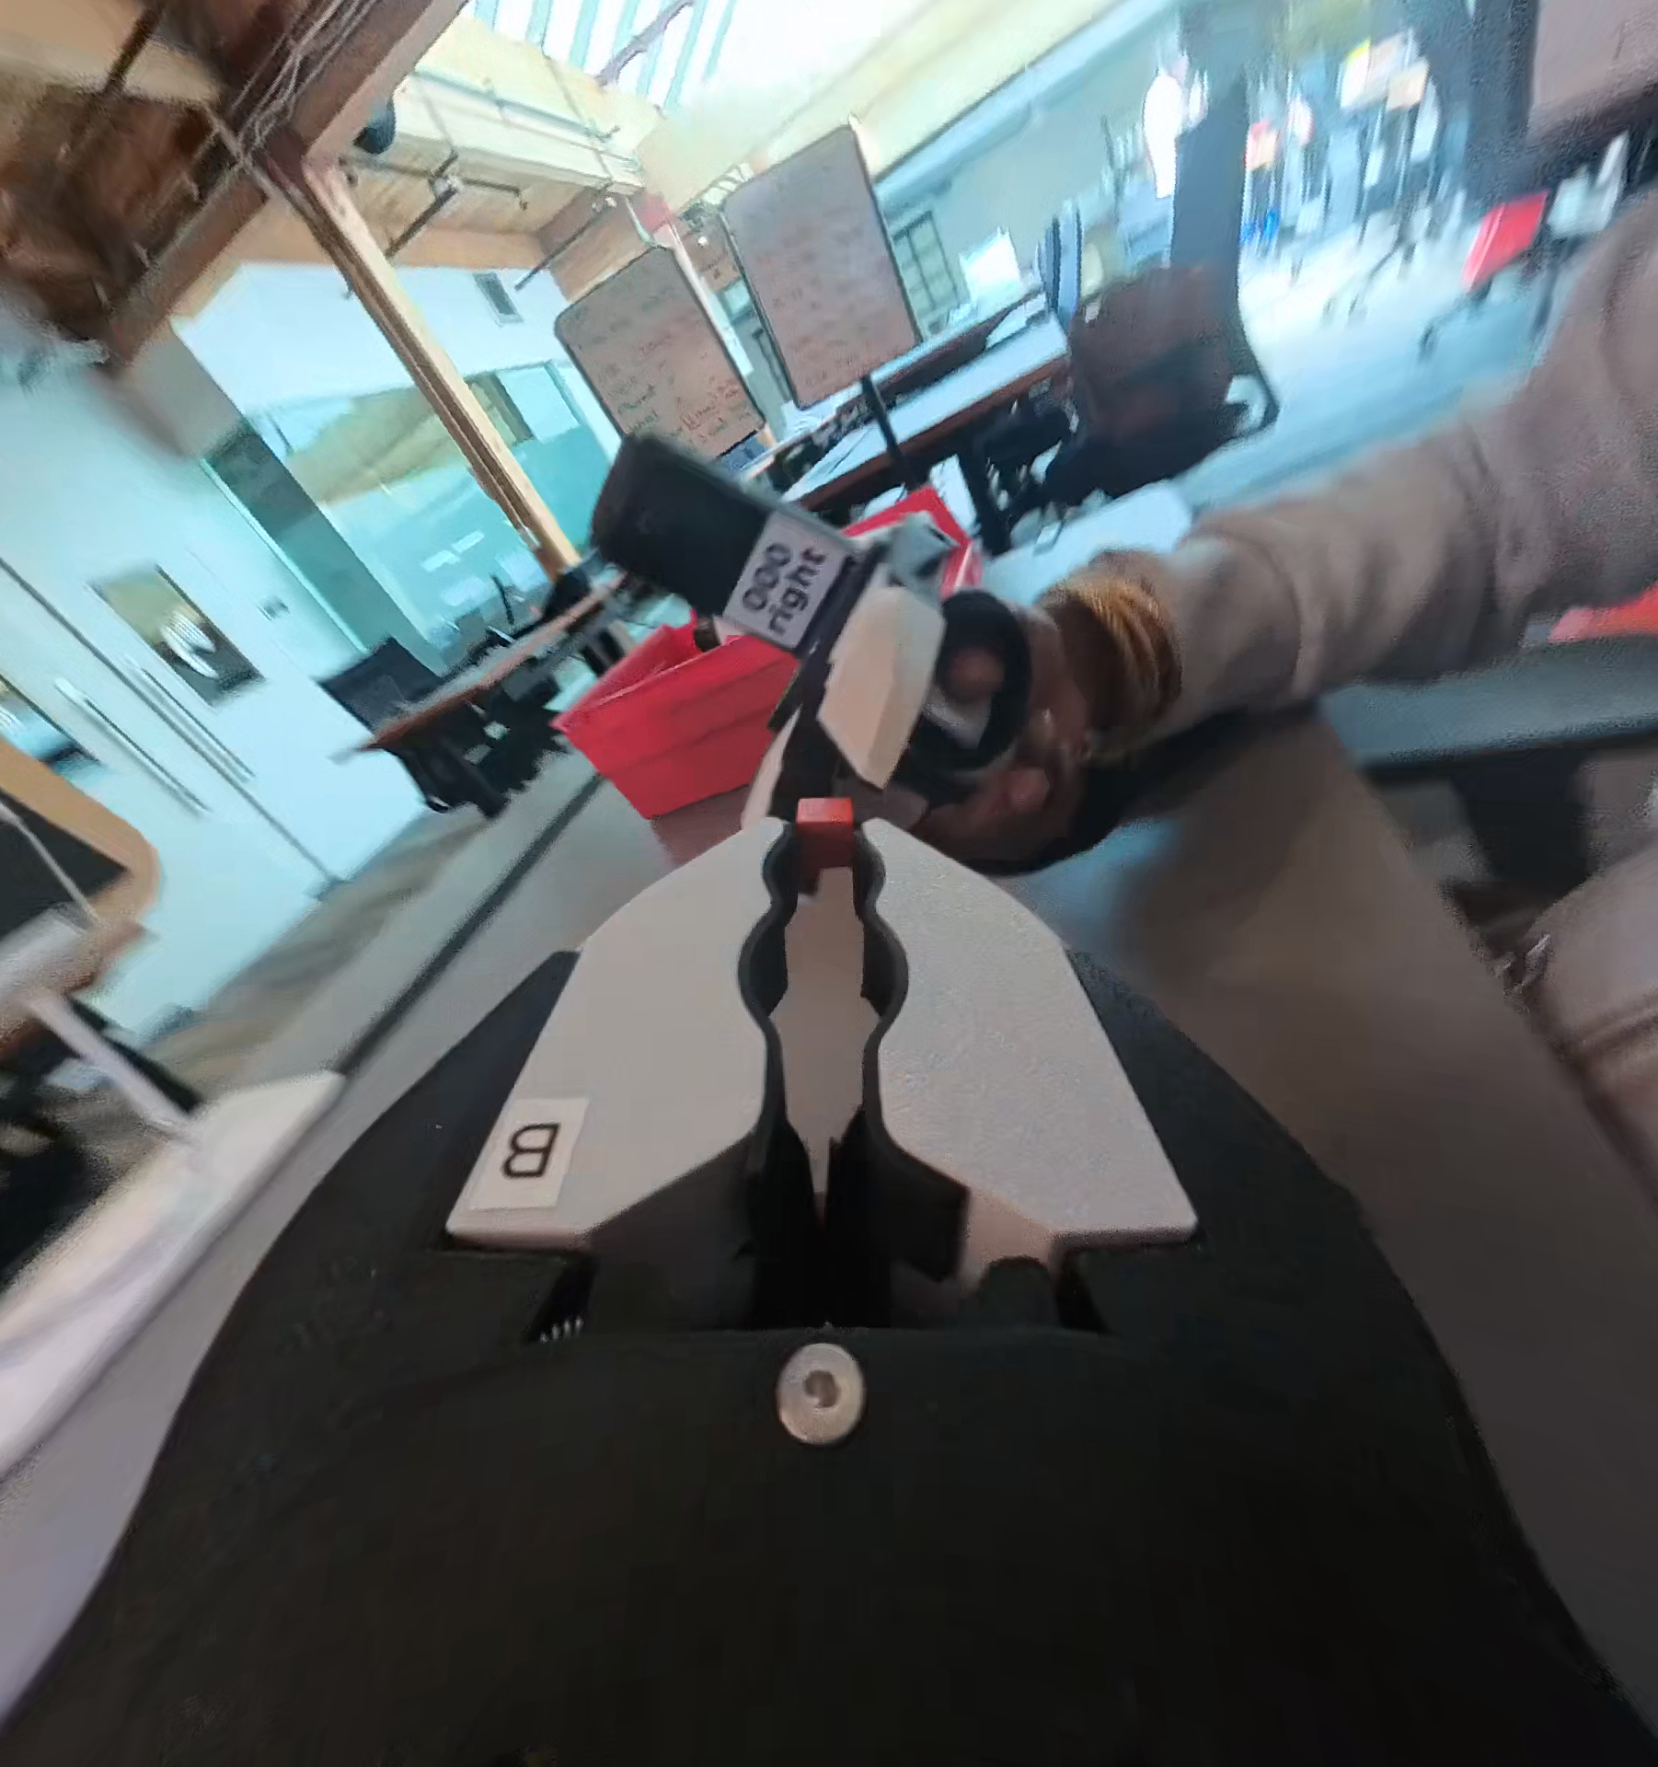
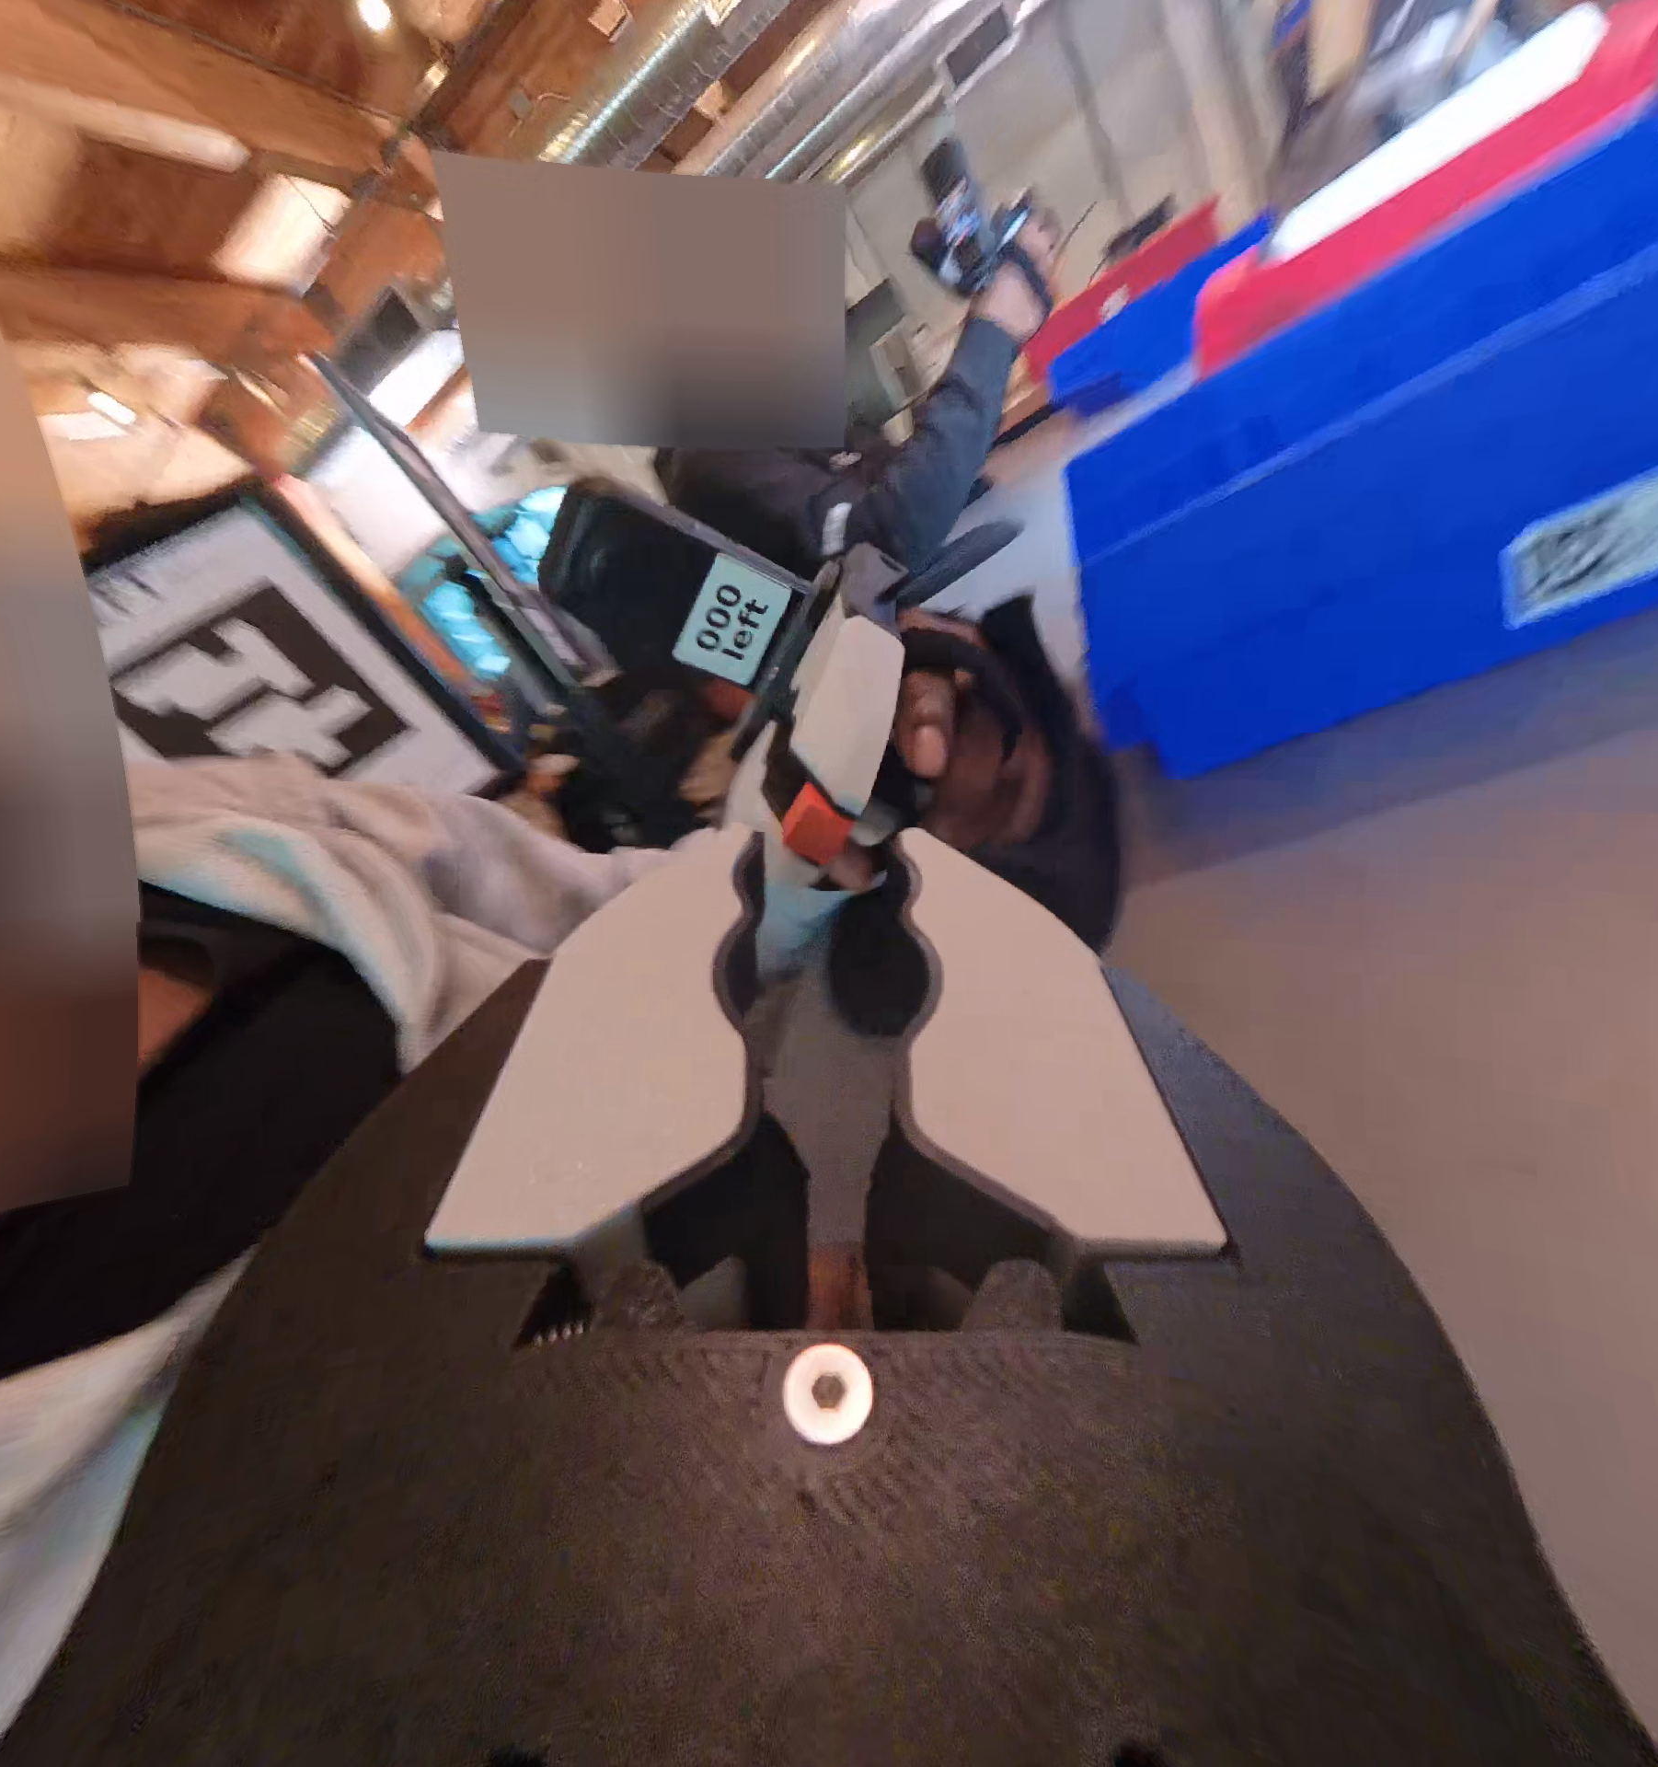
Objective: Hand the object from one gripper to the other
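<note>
A small red cube [image 1: 824, 834] sits pinched between the white fingertips of my left gripper [image 1: 825, 851], which is shut on it. Straight ahead, the right gripper [image 1: 820, 765] points back at it, held by a hand, its white fingers [image 1: 878, 688] spread just beyond the cube. In the right wrist view the cube [image 2: 814, 822] sits at the tip of the left gripper [image 2: 811, 808]. My right gripper [image 2: 830, 861] is open there. Its tips stand a little apart on either side, just short of the cube. Both grippers are in the air.
A red bin [image 1: 682, 717] stands on the brown table [image 1: 1284, 1004] behind the grippers. A grey sleeve [image 1: 1427, 535] reaches in from the right. Blue bins [image 2: 1380, 574] stand at the right. A person holds up a camera [image 2: 973, 239]. Whiteboards [image 1: 816, 277] stand far back. Less than 4 cm separates the two grippers' tips.
</note>
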Action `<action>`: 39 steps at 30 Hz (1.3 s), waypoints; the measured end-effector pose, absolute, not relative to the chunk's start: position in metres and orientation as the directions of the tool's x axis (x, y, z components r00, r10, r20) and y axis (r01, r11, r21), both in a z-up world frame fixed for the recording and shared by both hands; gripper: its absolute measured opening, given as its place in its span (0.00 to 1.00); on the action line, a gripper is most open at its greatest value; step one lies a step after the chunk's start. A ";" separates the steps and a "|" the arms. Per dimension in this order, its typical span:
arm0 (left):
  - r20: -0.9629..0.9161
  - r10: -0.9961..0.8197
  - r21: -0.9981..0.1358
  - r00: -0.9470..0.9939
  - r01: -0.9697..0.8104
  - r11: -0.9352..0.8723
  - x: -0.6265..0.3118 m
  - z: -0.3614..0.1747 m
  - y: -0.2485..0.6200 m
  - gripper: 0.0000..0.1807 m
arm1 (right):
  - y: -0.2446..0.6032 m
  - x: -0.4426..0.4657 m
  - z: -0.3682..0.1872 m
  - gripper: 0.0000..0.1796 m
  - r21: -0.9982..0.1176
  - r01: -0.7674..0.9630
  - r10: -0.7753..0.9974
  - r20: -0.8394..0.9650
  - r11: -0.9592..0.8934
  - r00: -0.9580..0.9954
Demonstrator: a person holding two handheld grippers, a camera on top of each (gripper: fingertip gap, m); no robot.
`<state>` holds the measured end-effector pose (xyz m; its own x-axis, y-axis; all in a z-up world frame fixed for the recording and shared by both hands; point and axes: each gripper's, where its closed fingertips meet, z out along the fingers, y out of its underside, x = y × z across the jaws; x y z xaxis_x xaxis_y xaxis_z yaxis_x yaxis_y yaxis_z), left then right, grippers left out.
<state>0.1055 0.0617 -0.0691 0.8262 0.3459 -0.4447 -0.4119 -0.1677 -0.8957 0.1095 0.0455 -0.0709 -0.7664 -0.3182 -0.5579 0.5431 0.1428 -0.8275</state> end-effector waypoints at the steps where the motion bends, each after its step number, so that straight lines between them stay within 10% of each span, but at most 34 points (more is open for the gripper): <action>1: -0.322 0.340 -0.947 0.884 -0.305 -0.103 0.105 -0.066 0.059 0.06 | 0.046 0.105 -0.068 0.16 -0.888 0.452 -0.279 -0.457 0.086 -0.845; 4: 0.195 0.165 -0.979 0.967 0.182 0.091 0.107 -0.064 0.055 0.05 | 0.050 0.094 -0.058 0.18 -0.994 -0.099 -0.046 0.101 -0.056 -0.994; 7: 0.464 -0.010 -0.879 0.886 0.462 0.116 0.113 -0.068 0.056 0.05 | 0.056 0.105 -0.058 0.15 -0.756 -0.654 0.119 0.651 0.014 -0.750; 18: 0.481 -0.064 -0.876 0.874 0.482 -0.003 0.128 -0.081 0.065 0.05 | 0.044 0.120 -0.081 0.06 -0.544 -0.833 0.072 0.839 0.099 -0.540; 23: 0.279 0.066 -0.957 0.958 0.272 0.101 0.116 -0.067 0.062 0.24 | 0.045 0.116 -0.071 0.06 -0.777 -0.629 0.047 0.630 0.040 -0.775; 27: -0.311 0.312 -0.942 0.898 -0.334 0.023 0.112 -0.053 0.056 0.24 | 0.046 0.105 -0.071 0.06 -0.998 0.014 -0.122 -0.022 0.064 -0.992; 32: -0.672 0.328 -0.739 0.664 -0.630 -0.240 0.112 -0.069 0.066 0.23 | 0.052 0.108 -0.071 0.06 -0.713 0.669 -0.364 -0.692 0.210 -0.623; 39: -0.689 0.303 -0.725 0.659 -0.632 -0.273 0.113 -0.074 0.067 0.13 | 0.050 0.116 -0.082 0.06 -0.703 0.651 -0.347 -0.710 0.288 -0.613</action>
<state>0.1128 0.0665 -0.0739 0.6590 0.3026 -0.6886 -0.6324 -0.2727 -0.7251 0.1159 0.0500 -0.0822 -0.6127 -0.3475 -0.7099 0.6507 0.2881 -0.7026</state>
